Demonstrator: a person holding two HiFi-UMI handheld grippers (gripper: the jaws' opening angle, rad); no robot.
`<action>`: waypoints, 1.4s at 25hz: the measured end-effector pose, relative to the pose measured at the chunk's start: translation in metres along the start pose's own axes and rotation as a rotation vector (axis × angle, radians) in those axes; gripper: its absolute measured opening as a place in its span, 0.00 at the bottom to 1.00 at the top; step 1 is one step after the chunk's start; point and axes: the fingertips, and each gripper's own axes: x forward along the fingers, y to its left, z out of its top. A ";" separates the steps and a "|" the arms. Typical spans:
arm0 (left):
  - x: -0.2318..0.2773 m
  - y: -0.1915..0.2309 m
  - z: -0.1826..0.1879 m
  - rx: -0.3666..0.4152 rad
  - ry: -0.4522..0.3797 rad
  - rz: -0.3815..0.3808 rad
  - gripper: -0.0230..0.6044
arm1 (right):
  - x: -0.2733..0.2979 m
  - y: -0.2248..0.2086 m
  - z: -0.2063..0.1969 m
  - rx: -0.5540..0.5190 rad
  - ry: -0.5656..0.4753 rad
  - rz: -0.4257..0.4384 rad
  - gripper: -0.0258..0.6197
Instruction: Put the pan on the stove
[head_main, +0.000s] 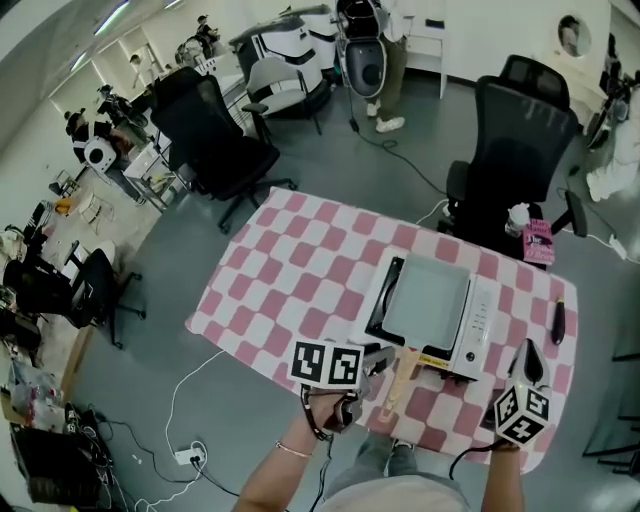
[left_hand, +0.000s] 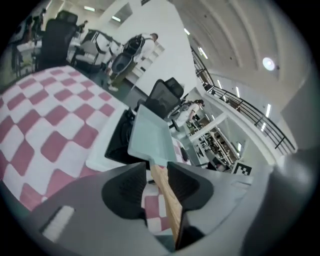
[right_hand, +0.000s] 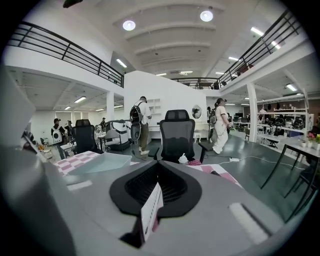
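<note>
A pale green square pan (head_main: 427, 296) sits on the white portable stove (head_main: 478, 325), on the pink-checked table. Its wooden handle (head_main: 400, 378) points toward me over the stove's front edge. My left gripper (head_main: 378, 362) reaches in from the left around that handle. In the left gripper view the handle (left_hand: 167, 200) runs between the jaws, close against the right pad, with a thin gap at the left pad; the pan (left_hand: 150, 135) lies just beyond. My right gripper (head_main: 528, 355) hovers right of the stove, jaws together, a small white tag at their seam (right_hand: 156, 167).
A slim black object (head_main: 556, 322) lies on the cloth right of the stove. A black office chair (head_main: 520, 150) with a pink box (head_main: 538, 242) on its seat stands behind the table. The table's near edge is just under both grippers. People stand far off.
</note>
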 end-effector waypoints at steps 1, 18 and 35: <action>-0.010 -0.001 0.010 0.030 -0.053 0.028 0.23 | 0.000 0.001 0.002 0.000 -0.005 0.009 0.05; -0.144 -0.031 0.067 0.293 -0.813 0.474 0.03 | -0.018 0.037 0.059 -0.061 -0.135 0.195 0.05; -0.168 -0.029 0.062 0.430 -0.936 0.605 0.03 | -0.048 0.028 0.075 -0.056 -0.174 0.207 0.05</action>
